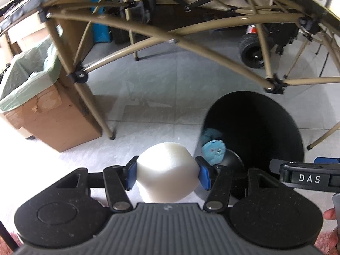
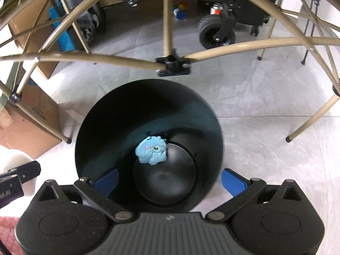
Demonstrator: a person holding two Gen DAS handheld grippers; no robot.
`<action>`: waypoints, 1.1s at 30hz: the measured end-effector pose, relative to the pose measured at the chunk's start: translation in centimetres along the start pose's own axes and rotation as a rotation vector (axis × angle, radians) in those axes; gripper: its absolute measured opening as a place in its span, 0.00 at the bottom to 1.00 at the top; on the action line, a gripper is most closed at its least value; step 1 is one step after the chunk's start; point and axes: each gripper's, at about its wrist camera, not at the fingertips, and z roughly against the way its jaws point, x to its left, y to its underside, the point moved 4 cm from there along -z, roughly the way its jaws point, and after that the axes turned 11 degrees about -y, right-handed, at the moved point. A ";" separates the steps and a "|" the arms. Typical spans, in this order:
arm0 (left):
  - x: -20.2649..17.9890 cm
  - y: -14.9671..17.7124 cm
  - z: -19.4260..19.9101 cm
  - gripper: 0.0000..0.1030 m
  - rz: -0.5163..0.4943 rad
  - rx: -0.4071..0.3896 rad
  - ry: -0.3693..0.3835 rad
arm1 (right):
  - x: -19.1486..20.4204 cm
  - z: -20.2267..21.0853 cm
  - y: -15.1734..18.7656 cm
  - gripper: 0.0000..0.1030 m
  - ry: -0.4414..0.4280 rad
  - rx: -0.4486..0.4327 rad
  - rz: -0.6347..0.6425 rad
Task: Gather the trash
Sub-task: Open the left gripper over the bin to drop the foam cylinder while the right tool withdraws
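My left gripper (image 1: pixel 167 175) is shut on a white foam lump (image 1: pixel 167 170), its blue pads pressing both sides, just left of a round black bin (image 1: pixel 265 114). In the right wrist view my right gripper (image 2: pixel 170 180) hangs open over the mouth of that black bin (image 2: pixel 106 116), nothing between its blue pads. A blue fuzzy toy (image 2: pixel 152 150) lies at the bin's bottom; the same blue toy (image 1: pixel 212 148) shows past the left gripper's right pad. The white lump (image 2: pixel 14 163) and part of the left gripper (image 2: pixel 19 178) appear at the left edge of the right wrist view.
Tan folding-table legs (image 1: pixel 148 31) cross above the tiled floor (image 1: pixel 159 89). A cardboard box (image 1: pixel 53 116) lined with a green bag stands left. A black wheel (image 2: pixel 216 31) and boxes sit behind. A leg joint (image 2: pixel 173 63) hangs just beyond the bin. Pink rug (image 2: pixel 8 229) lies at the lower left.
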 end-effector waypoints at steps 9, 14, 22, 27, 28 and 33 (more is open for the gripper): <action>-4.7 -0.5 1.4 0.56 -0.053 0.000 0.067 | -4.9 4.1 0.1 1.00 0.022 -0.072 -0.121; -7.8 -0.3 1.9 0.55 -0.093 0.005 0.099 | -8.2 6.9 -0.1 1.00 0.044 -0.137 -0.191; -11.2 -0.8 1.3 0.55 -0.105 0.056 0.128 | -13.6 10.7 -0.2 1.00 0.077 -0.216 -0.297; -13.3 -1.6 0.3 0.55 -0.108 0.091 0.151 | -16.0 12.5 -0.5 1.00 0.110 -0.227 -0.299; -13.7 -1.7 0.0 0.55 -0.106 0.102 0.155 | -16.2 12.7 -0.6 1.00 0.117 -0.226 -0.292; -15.5 -1.8 -1.7 0.55 -0.107 0.159 0.168 | -17.7 12.4 -1.6 1.00 0.126 -0.206 -0.284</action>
